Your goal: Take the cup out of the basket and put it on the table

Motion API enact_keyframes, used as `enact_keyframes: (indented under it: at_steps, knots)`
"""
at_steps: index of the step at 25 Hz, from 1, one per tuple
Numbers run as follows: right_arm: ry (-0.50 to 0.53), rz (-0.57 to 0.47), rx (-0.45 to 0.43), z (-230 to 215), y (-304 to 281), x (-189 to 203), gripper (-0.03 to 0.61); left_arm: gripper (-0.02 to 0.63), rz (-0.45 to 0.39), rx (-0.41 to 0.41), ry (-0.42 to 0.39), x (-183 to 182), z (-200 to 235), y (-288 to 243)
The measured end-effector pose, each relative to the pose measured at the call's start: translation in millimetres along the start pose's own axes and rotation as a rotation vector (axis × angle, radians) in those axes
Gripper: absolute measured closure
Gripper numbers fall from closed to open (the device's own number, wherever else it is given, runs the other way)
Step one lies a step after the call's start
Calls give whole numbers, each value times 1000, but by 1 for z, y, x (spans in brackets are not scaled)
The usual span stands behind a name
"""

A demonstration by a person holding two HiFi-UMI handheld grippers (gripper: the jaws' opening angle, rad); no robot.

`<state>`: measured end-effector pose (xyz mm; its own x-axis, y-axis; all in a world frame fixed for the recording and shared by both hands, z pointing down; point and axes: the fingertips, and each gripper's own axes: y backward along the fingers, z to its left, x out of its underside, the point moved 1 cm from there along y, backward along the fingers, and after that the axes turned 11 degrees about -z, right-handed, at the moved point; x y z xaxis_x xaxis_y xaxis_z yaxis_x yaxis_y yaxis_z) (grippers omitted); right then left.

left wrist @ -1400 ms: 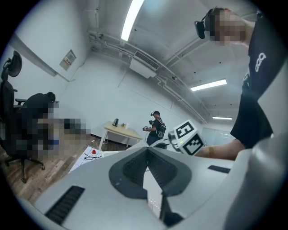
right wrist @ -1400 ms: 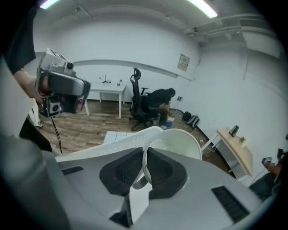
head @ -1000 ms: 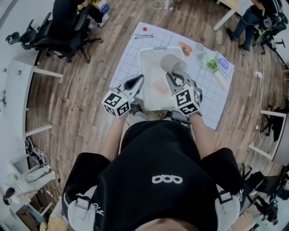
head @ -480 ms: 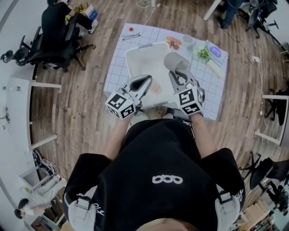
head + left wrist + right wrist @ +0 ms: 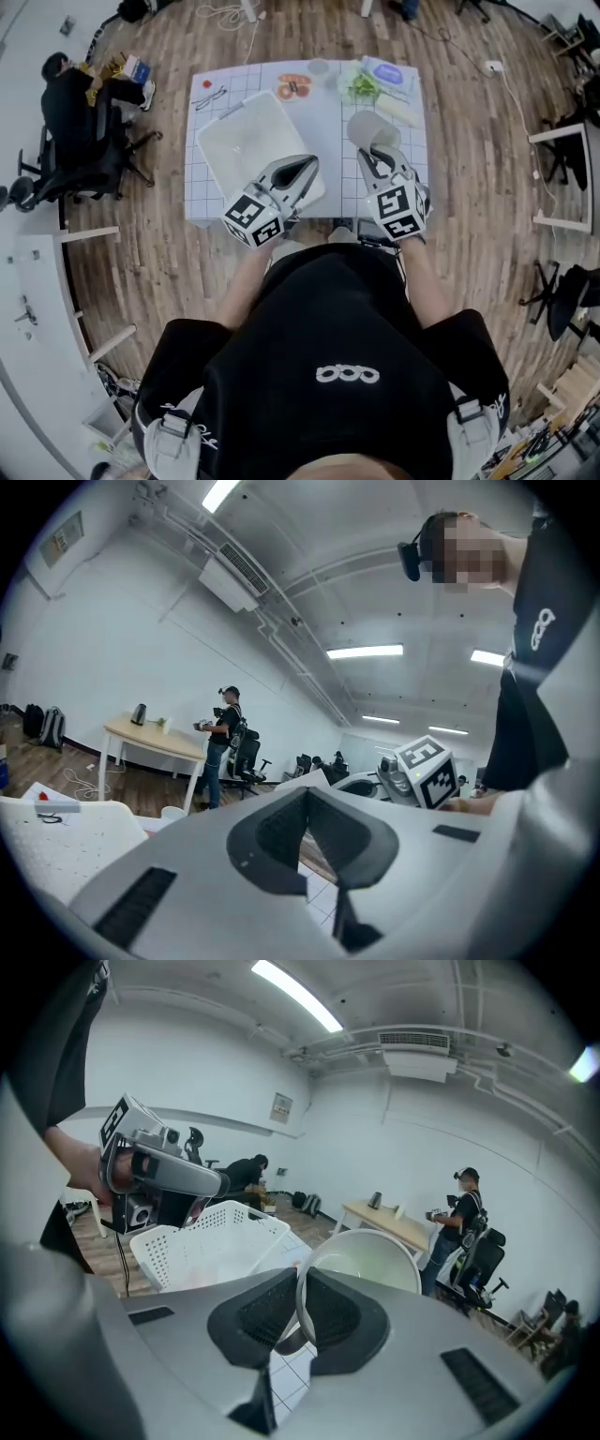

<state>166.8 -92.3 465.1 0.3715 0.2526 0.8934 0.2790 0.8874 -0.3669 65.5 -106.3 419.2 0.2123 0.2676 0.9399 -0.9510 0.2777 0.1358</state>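
Note:
My right gripper (image 5: pixel 373 152) is shut on the rim of a pale grey cup (image 5: pixel 367 128), held tilted over the white gridded mat (image 5: pixel 412 141), to the right of the white perforated basket (image 5: pixel 246 150). In the right gripper view the cup's wall (image 5: pixel 367 1252) is pinched between the pads, the gripper (image 5: pixel 302 1286) points somewhat downward, and the basket (image 5: pixel 211 1239) lies to the left. My left gripper (image 5: pixel 302 169) hovers at the basket's near right corner, shut and holding nothing. In the left gripper view its jaws (image 5: pixel 305 799) meet at the tips.
Along the mat's far edge lie spectacles (image 5: pixel 212 96), an orange item (image 5: pixel 292 86), a small cup (image 5: pixel 319 67), greens (image 5: pixel 362 88) and a blue packet (image 5: pixel 390 75). A seated person (image 5: pixel 77 94) and office chairs are at the left. Another person (image 5: pixel 223 733) stands by a desk (image 5: pixel 155 739).
The cup in my right gripper has moved from above the basket's right side to over the mat beside it. Both grippers swung sideways together, and the left one now sits at the basket's corner.

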Motion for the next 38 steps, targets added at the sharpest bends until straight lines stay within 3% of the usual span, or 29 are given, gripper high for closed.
enact_keyframes:
  at_steps: [9,20,31,38]
  knots:
    - [-57,68,99,-58,66,67,532,606,28,103,23,40,-52,-77]
    - [-86,112,97,-81,94,120,532,606,36,104,46,75,-77,-113]
    - [-50,172,16,-78,71,147,532,606,43,42,35,80,-71,-99]
    - [55,238,-123,-78,14,165,532,606,23,-46,22,77,-54,-84]
